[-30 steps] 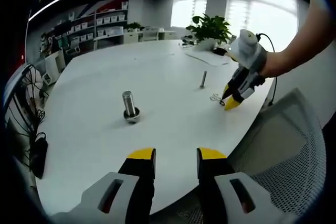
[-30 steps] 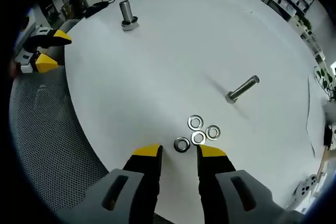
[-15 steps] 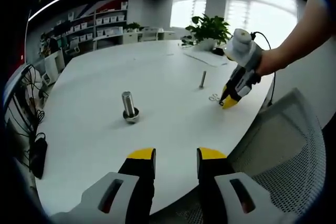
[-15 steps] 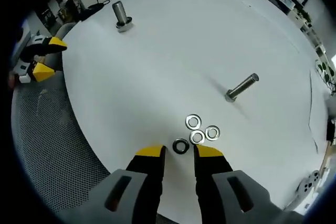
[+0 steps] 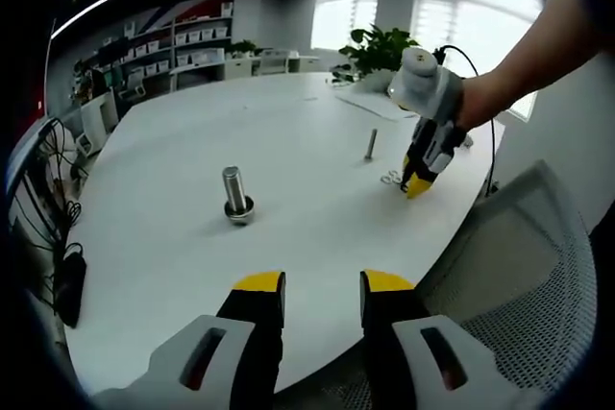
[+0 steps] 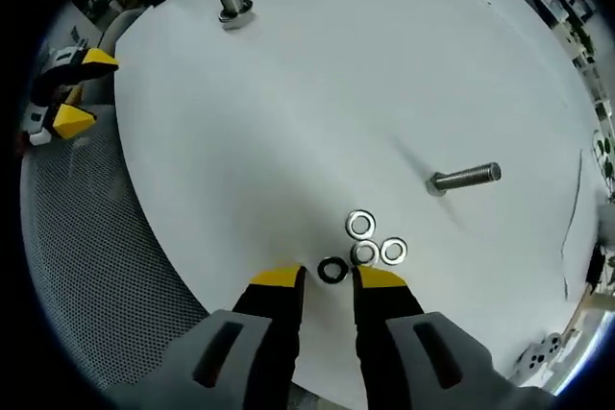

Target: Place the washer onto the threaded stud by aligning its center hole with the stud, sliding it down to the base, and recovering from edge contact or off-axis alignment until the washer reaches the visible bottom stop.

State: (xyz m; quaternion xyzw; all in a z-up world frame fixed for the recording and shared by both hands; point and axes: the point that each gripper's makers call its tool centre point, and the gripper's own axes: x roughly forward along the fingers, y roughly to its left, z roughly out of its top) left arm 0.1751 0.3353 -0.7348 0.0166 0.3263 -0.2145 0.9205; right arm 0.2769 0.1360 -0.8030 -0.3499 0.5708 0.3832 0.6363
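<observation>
A round white table (image 5: pixel 288 132) carries everything. The left claw view looks across it to shelves (image 5: pixel 163 50), bright windows (image 5: pixel 461 7) and a potted plant (image 5: pixel 382 47) at the far side, with a mesh chair (image 5: pixel 538 276) by the table's edge; the right claw view looks down on the table top instead. A thick upright stud (image 5: pixel 235 194) with a ring at its foot stands near the middle of the left claw view, and a thinner bolt (image 6: pixel 464 178) stands farther off. The left claw (image 5: pixel 322 285) hangs over the table edge with its jaws apart, holding nothing. The right claw (image 6: pixel 327 280), held by a person's hand, has its tips down at the table, jaws apart on either side of one washer (image 6: pixel 332 269) without clearly closing on it. Three more washers (image 6: pixel 373 242) lie just beyond, clustered and touching; in the left claw view they are tiny specks
</observation>
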